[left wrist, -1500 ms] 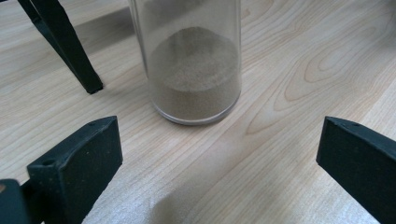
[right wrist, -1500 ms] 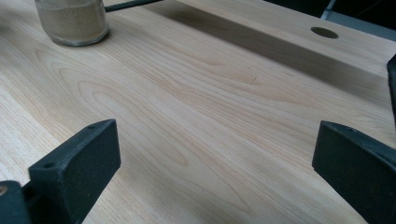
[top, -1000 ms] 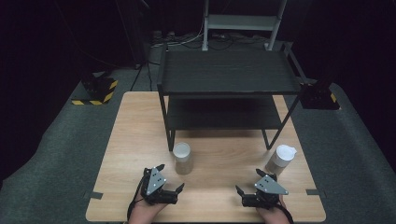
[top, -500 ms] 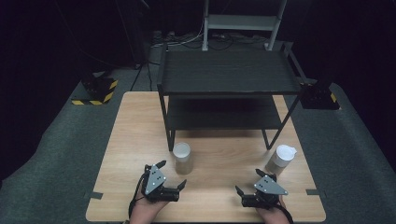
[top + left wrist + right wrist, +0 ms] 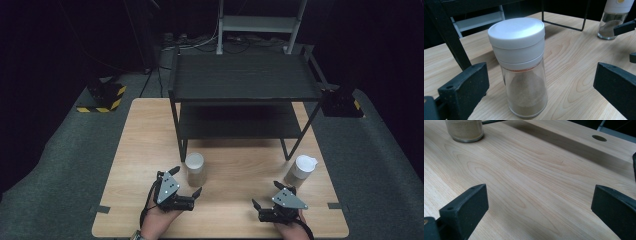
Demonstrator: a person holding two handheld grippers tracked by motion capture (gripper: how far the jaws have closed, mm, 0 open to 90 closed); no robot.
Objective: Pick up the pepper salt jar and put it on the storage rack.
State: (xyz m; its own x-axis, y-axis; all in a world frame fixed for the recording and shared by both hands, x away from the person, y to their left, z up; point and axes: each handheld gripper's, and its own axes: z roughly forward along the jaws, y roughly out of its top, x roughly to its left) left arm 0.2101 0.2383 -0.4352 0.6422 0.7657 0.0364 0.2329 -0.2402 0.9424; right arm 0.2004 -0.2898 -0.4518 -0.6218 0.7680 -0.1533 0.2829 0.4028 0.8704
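Observation:
A clear spice jar (image 5: 195, 169) with a white lid and brown powder stands near the table's front, left of centre. My left gripper (image 5: 186, 181) is open just in front of it, one jaw on each side. In the left gripper view the jar (image 5: 521, 67) stands upright between the wide jaws of the left gripper (image 5: 541, 83), touching neither. A second white-capped jar (image 5: 301, 170) stands at the right, also seen as the far jar (image 5: 614, 17). My right gripper (image 5: 264, 194) is open over bare wood; in its own view the right gripper (image 5: 539, 205) holds nothing.
A black two-tier shelf rack (image 5: 245, 80) stands on the far half of the wooden table (image 5: 230, 220), its legs just behind both jars. A jar's base (image 5: 465, 128) shows at the top left of the right gripper view. Dark floor surrounds the table.
My left gripper has crept forward and right, so its jaws now flank the left jar. The right gripper and both jars have stayed put.

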